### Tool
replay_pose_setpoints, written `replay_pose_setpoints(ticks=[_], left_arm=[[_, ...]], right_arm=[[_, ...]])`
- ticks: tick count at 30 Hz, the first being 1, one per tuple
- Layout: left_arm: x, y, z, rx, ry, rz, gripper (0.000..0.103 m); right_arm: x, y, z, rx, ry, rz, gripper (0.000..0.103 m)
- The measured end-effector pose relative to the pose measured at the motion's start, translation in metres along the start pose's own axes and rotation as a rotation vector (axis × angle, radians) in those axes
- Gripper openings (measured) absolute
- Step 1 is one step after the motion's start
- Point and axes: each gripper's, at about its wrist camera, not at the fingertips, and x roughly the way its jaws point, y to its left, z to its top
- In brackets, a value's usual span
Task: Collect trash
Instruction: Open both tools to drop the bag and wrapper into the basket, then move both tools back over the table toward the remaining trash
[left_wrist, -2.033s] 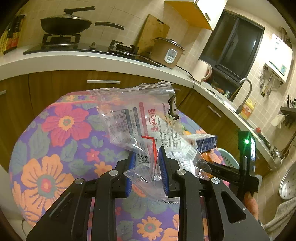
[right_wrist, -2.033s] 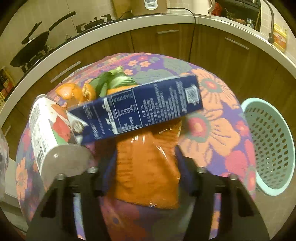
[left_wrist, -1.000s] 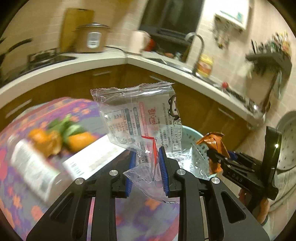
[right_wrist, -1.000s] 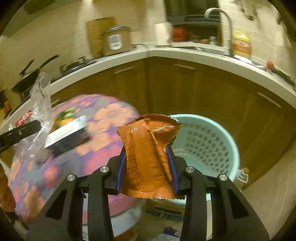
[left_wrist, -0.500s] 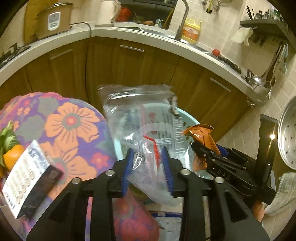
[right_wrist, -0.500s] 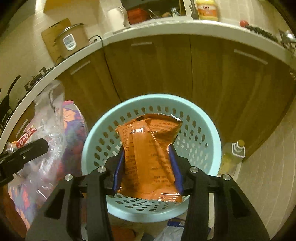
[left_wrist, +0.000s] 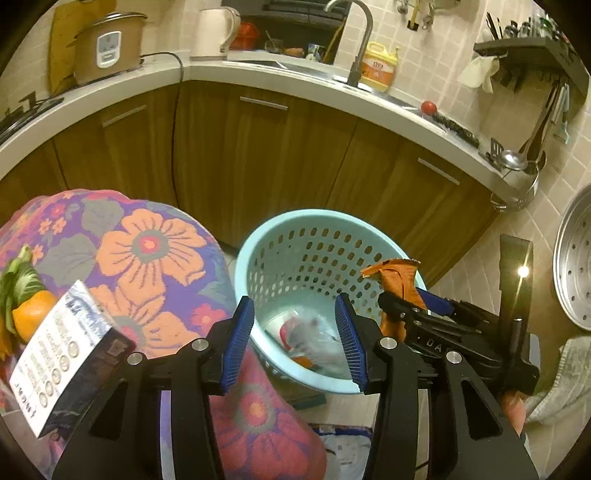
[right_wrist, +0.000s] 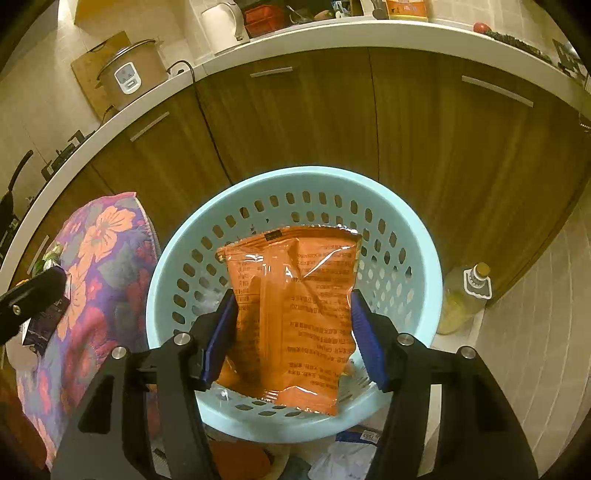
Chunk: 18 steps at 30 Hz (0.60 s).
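Opening both tongs over round pale-blue perforated plastic basket (right_wrist: 295, 184): left tongs (left_wrist: 295, 339) wide and emptied, clear plastic wrapper (left_wrist: 314, 332) already dropped inside; right tongs (right_wrist: 291, 332) widening, releasing crinkly orange foil snack packet (right_wrist: 291, 314).

You can't read the blurred clear wrapper (left_wrist: 314, 334) down in the basket (left_wrist: 258, 254). Your orange packet (right_wrist: 295, 314) hides the basket floor, and whether the right jaws touch it is unclear. The carton (left_wrist: 62, 350) is partly cut off at left.
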Motion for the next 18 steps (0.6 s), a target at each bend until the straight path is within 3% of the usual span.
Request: replay_pose_setpoints(ticks=[18], left_arm=[[-0.073, 0.032, -0.017, -0.070, -0.114, 0.022, 0.049]], right_arm=[[0.006, 0.023, -0.001, -0.042, 0.041, 0.002, 0.068]])
